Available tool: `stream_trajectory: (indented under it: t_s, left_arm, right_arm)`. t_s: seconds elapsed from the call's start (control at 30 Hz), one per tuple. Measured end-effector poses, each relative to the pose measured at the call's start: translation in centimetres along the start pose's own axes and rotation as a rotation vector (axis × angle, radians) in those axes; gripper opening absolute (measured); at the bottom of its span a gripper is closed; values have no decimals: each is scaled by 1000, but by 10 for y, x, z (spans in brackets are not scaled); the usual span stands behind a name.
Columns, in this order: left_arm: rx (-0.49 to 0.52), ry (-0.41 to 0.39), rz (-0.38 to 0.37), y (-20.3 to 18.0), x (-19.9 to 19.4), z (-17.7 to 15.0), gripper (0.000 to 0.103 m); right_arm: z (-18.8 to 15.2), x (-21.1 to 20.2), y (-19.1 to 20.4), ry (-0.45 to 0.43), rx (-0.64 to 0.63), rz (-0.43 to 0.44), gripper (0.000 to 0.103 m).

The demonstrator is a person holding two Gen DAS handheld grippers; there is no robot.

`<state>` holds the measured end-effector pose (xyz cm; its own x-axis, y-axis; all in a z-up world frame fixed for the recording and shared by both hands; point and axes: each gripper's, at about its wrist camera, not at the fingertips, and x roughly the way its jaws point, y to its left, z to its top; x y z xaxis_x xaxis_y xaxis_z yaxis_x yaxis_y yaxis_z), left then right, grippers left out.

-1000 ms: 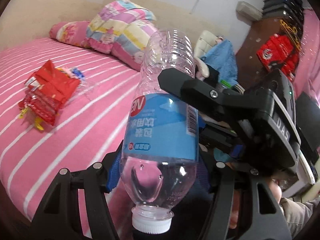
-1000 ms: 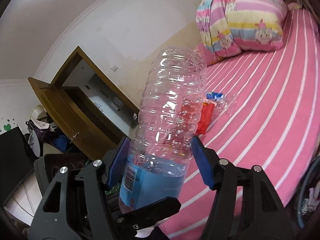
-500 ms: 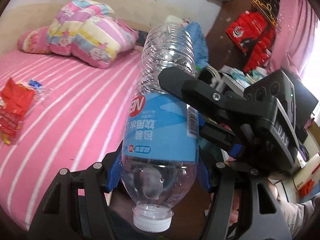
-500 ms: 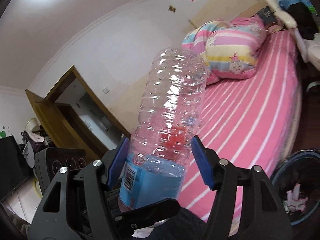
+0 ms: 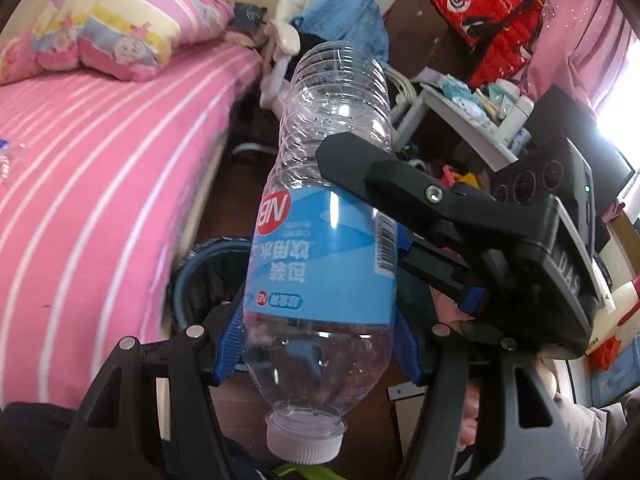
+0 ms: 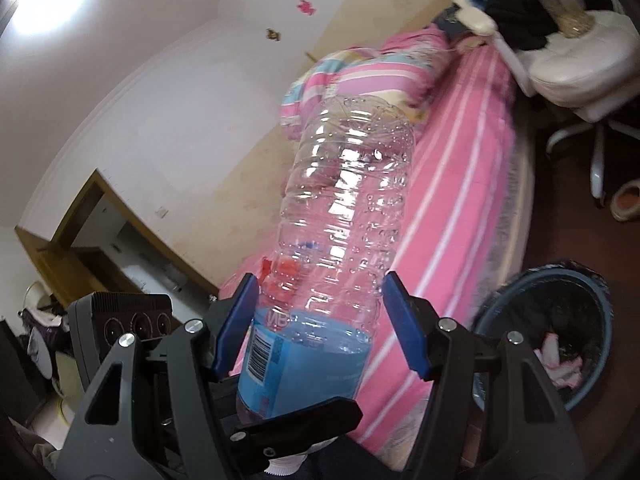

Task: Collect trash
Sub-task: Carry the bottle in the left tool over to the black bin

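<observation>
Bottle (image 5: 320,216) pinched by both the left gripper (image 5: 318,344) and the right gripper (image 6: 316,328), cap toward the hands. Bin (image 6: 560,320) just right of the right gripper's fingers, already holding scraps. Bottle not yet dropped; wrappers (image 6: 284,276) left on bed (image 6: 460,184) ahead.

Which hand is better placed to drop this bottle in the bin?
Probably left: the trash bin sits straight ahead of the left gripper, behind the bottle; from the right gripper it's off sideways.

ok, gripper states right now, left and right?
Left gripper: shut on the plastic bottle, near its neck.
Right gripper: shut on the same bottle, higher up its body.
</observation>
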<state>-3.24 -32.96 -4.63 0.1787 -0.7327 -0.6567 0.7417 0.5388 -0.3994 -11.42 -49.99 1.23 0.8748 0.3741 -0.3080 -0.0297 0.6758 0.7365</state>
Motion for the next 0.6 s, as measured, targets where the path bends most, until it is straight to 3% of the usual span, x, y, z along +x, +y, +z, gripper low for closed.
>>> stream_trajectory:
  t_s: [0.6]
  left_arm:
    - [-82,228,-60,31,110,-1,60]
  right_arm:
    - [-12,22,-103,36,207,-124,64]
